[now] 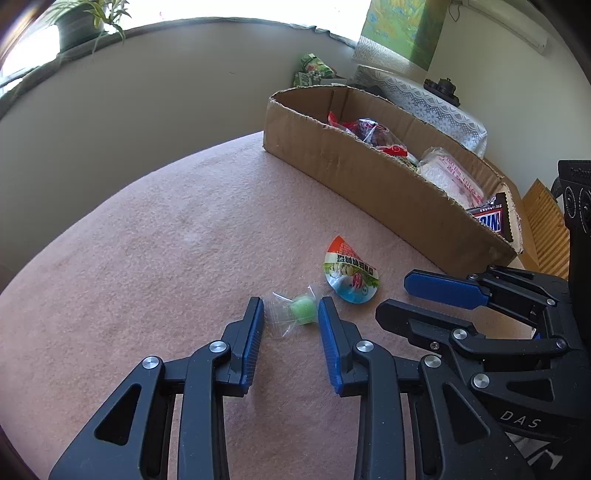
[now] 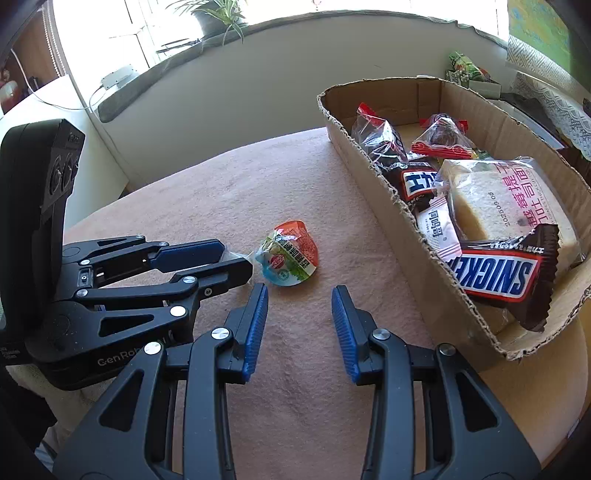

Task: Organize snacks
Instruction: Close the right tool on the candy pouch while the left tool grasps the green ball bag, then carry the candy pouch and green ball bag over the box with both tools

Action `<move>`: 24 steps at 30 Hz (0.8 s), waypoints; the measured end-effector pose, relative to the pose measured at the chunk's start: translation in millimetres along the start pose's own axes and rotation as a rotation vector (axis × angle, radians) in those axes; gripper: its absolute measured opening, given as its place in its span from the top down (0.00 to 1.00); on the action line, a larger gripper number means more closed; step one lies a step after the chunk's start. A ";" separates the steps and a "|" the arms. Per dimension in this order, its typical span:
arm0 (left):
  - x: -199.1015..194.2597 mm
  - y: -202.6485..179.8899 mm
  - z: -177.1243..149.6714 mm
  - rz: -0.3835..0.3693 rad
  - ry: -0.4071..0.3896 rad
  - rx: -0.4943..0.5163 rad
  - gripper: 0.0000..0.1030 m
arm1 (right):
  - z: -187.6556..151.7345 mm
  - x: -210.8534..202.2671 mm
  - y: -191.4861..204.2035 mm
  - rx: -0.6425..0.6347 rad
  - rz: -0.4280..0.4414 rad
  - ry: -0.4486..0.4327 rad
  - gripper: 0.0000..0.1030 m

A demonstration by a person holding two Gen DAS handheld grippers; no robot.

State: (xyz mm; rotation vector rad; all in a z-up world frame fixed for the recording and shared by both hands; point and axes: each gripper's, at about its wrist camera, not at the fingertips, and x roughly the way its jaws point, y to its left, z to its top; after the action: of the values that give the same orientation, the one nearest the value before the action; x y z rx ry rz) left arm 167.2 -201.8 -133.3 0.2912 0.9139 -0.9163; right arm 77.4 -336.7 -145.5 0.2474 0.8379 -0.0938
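Green candy (image 1: 303, 310) in clear wrapper lies between spread fingers of left gripper (image 1: 291, 309), ungripped; right gripper (image 2: 300, 295) parted, empty; cardboard box (image 2: 388, 206) holds snacks

Daylight is pouring through a wide window (image 2: 147, 22) at twelve o'clock, washing out the panes. A potted plant (image 1: 79, 22) is sitting on the dark sill (image 2: 155, 74) above a pale wall (image 1: 166, 92). A pinkish cloth (image 1: 166, 240) is covering the table. At two o'clock, a lace-draped piece of furniture (image 1: 436, 99) is standing under a green poster (image 1: 402, 29).
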 end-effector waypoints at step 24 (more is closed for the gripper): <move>-17.2 35.8 -9.6 0.061 -0.029 -0.084 0.79 | 20.9 32.0 29.4 -0.058 -0.070 0.020 0.70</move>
State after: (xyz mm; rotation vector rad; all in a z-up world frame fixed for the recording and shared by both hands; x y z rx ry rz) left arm 185.2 -165.2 -130.9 0.2319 0.9100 -0.8218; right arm 119.1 -313.1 -150.7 0.1648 0.8678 -0.1329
